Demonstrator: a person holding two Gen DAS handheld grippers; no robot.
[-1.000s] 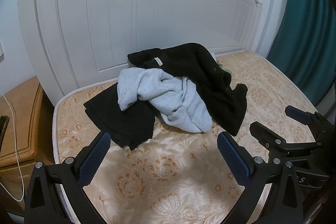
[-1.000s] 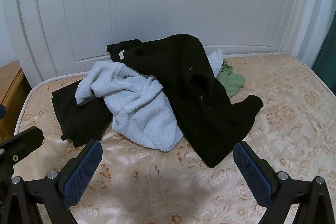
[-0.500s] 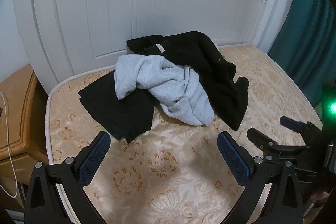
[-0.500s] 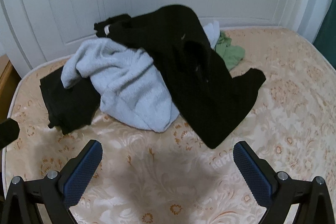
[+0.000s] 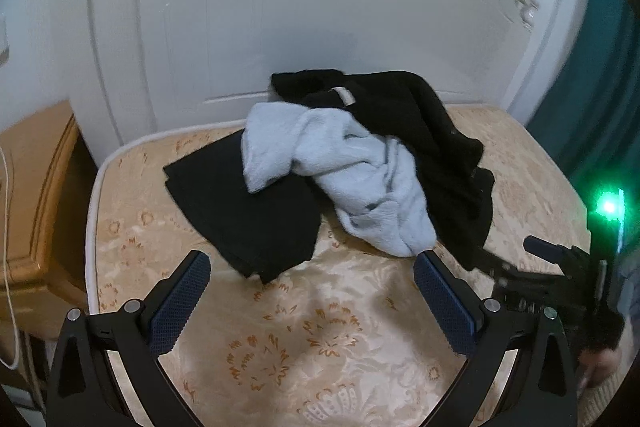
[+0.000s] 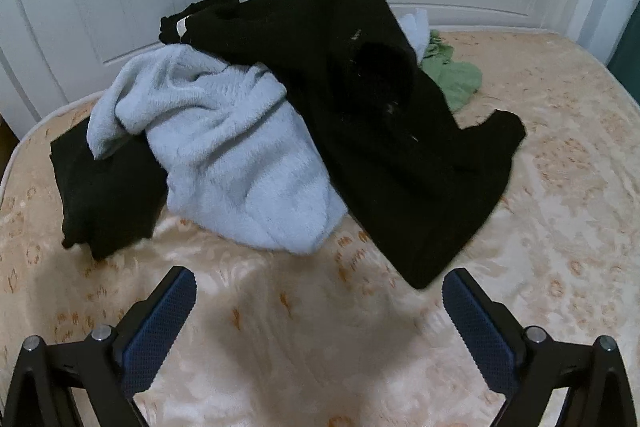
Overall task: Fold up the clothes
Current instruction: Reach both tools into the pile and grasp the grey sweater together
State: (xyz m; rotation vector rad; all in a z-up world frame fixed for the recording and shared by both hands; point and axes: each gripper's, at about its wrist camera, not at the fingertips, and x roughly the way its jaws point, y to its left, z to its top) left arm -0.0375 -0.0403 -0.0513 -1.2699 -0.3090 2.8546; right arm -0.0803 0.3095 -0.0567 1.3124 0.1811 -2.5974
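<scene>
A heap of clothes lies on the mattress near the headboard. A light blue fleece garment (image 5: 344, 179) (image 6: 224, 147) is crumpled in the middle. A black sweater (image 5: 432, 147) (image 6: 384, 107) drapes over its right side. A flat black garment (image 5: 248, 211) (image 6: 104, 187) lies under it on the left, and a green cloth (image 6: 452, 75) peeks out behind. My left gripper (image 5: 310, 301) is open just short of the pile, holding nothing. My right gripper (image 6: 318, 323) is open too, close to the blue fleece and the black sweater's hem; it also shows in the left wrist view (image 5: 520, 259).
The white headboard (image 5: 320, 7) stands right behind the pile. A wooden nightstand (image 5: 32, 195) with a white cable sits left of the bed. A teal curtain (image 5: 600, 87) hangs on the right. Bare floral mattress (image 6: 560, 187) extends in front and to the right.
Both grippers have moved forward and lower toward the pile, so the clothes look larger and nearer. The clothes themselves have not moved. Both grippers stayed open.
</scene>
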